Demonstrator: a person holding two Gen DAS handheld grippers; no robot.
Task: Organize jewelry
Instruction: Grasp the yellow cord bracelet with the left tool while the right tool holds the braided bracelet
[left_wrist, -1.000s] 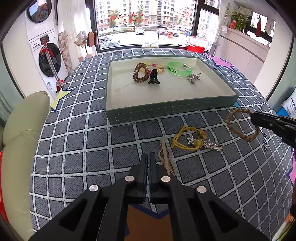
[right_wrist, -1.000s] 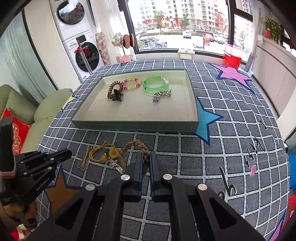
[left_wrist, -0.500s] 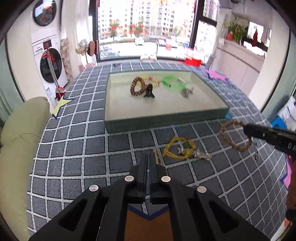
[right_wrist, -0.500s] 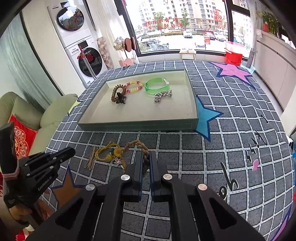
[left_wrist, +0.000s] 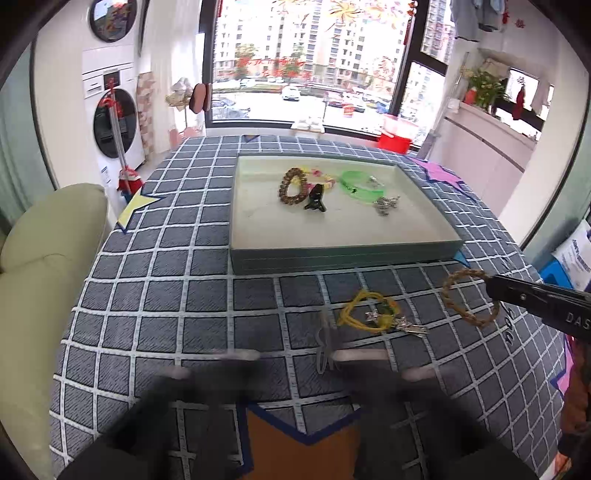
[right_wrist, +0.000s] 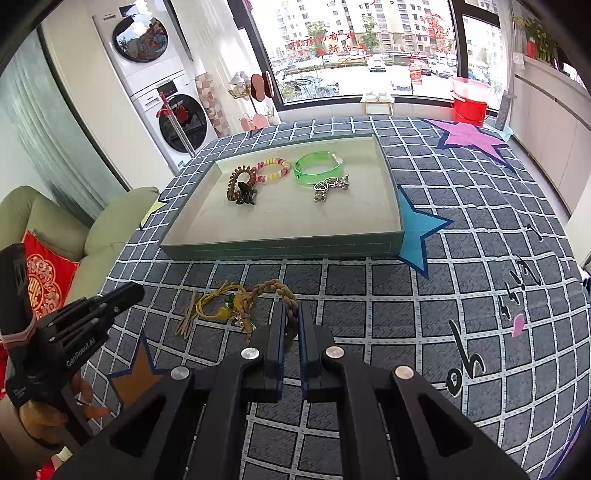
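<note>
Right gripper (right_wrist: 291, 325) tilts downward, fingers pinching braided bracelet (right_wrist: 286, 295).

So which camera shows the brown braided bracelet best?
The left wrist view: the brown braided rope bracelet shows there as a nearly whole loop, pinched at one edge by the right gripper. In the right wrist view the bracelet is partly hidden between that gripper's shut jaws.

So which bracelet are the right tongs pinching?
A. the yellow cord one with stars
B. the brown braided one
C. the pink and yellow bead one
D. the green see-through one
B: the right tongs are shut on the brown braided bracelet, out on the checked cloth in front of the tray.
</note>
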